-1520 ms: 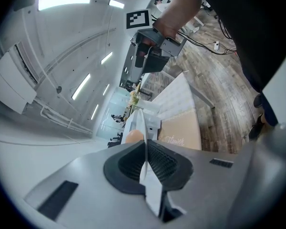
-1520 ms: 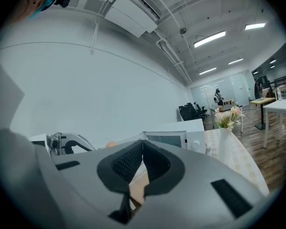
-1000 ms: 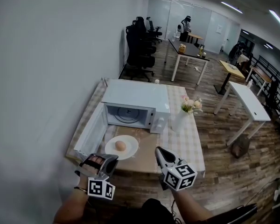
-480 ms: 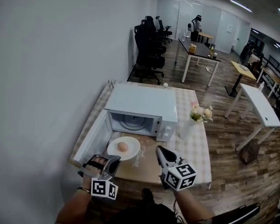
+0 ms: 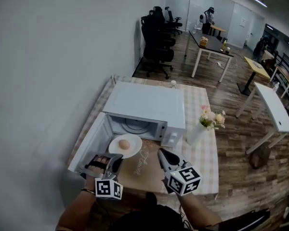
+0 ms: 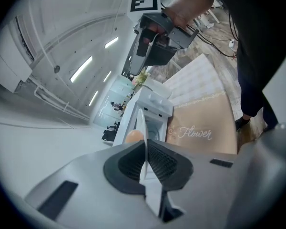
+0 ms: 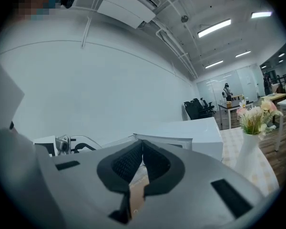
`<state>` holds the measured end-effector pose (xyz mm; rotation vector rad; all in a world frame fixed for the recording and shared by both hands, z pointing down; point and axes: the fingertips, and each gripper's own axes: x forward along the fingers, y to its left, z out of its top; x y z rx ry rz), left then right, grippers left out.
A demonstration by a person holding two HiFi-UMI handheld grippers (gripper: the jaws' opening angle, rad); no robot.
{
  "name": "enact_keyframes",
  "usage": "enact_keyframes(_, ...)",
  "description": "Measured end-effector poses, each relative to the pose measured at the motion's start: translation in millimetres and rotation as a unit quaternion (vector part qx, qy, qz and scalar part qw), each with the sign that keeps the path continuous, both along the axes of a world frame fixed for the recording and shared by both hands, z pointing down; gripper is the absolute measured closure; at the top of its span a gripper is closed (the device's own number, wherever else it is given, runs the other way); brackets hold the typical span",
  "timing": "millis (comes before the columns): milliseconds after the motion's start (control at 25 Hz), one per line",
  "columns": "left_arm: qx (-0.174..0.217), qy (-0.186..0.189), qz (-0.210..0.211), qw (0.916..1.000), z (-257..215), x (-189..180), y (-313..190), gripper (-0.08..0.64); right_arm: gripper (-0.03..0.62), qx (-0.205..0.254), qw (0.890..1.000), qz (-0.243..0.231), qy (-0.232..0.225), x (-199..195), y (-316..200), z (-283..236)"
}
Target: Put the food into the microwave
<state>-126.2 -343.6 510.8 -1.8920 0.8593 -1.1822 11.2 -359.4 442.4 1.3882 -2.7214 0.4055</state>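
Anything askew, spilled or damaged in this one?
Nothing stands out. The food sits in the middle of the plate, the left gripper clamps its rim, the microwave door hangs open, and the vase stands upright.

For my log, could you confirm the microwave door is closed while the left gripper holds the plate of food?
Not quite: the microwave door is open, swung out leftward, as the head view shows. The left gripper does hold the plate of food by its rim.
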Motion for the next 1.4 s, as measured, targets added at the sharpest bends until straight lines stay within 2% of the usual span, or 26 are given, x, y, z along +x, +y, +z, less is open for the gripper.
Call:
enact_keyframes(200,-0.011,0.000,-0.012,0.9999,17,5,-30,0.538,0.583,-0.009,1.000,0.003,0.006,6,-20,12)
enact_keyframes(400,-0.013,-0.013,-0.018,0.9997,29,9,-62,0.538,0.583,0.003,0.999,-0.027,0.035,0,-31,21)
enact_keyframes(640,-0.035,-0.037,-0.015,0.9986,63,21,-91,0.538,0.583,-0.019,0.999,-0.025,0.027,9,-47,41)
enact_keyframes(880,-0.050,-0.048,-0.035,0.9970,98,22,-119,0.538,0.583,-0.020,0.998,-0.044,0.038,10,-55,54)
enact_keyframes(1400,-0.057,-0.079,-0.034,0.9946,144,33,-158,0.538,0.583,-0.048,0.998,-0.035,0.032,26,-70,97)
